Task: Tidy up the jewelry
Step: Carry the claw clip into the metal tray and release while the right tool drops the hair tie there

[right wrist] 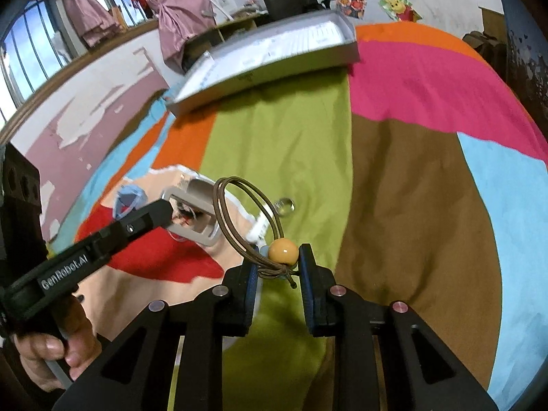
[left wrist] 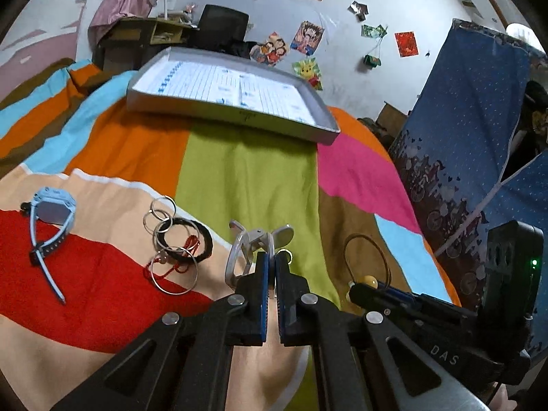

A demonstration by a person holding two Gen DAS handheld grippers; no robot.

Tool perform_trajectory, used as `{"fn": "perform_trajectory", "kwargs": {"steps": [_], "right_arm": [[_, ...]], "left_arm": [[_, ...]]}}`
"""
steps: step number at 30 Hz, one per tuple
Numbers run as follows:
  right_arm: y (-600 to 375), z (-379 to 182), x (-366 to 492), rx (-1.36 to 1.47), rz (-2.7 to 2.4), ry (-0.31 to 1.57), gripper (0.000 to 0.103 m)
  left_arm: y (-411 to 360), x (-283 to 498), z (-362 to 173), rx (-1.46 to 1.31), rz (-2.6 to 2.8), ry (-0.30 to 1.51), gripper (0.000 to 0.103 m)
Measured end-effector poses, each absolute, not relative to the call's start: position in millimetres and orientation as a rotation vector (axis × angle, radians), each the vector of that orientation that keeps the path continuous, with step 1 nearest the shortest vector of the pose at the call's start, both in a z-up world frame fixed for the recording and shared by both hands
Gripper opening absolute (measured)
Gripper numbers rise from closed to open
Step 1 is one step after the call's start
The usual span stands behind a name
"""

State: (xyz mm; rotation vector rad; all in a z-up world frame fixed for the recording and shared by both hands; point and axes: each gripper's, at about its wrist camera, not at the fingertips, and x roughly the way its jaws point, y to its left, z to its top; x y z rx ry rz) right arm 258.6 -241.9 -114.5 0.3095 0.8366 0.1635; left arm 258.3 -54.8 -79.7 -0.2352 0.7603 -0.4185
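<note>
A: State of the left gripper [left wrist: 270,260]?
B: Clamped together on a grey clasp [left wrist: 239,250], raised over the bedspread [left wrist: 250,178].
A: And the right gripper [right wrist: 277,257]?
B: Pinched on a cord bracelet [right wrist: 246,212] at its yellow bead [right wrist: 282,250].
A: Other pieces?
B: Left of the left gripper lie metal rings [left wrist: 164,236] and a blue watch [left wrist: 51,215]; the grey tray [left wrist: 233,102] sits ahead.

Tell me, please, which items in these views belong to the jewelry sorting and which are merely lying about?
Part of the job:
- grey clip in the left gripper
- cord bracelet with yellow bead, in the right gripper
- metal rings
- blue watch
- grey tray

Just lying about:
- striped bedspread
- wall posters
- office chair
</note>
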Motion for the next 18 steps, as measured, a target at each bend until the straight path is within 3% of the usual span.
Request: {"fn": "perform_trajectory", "kwargs": {"steps": [9,18], "right_arm": [[-248.9,-93.4,264.7,0.316,0.209,0.808,0.021],[-268.4,-34.6,368.4,0.318,0.220,0.606,0.021]], "left_arm": [[-44.1,274.5,-36.7,-0.243,-0.387,0.682,0.004],[-36.9,367.3,4.1,-0.277,-0.339,0.546,0.004]]}}
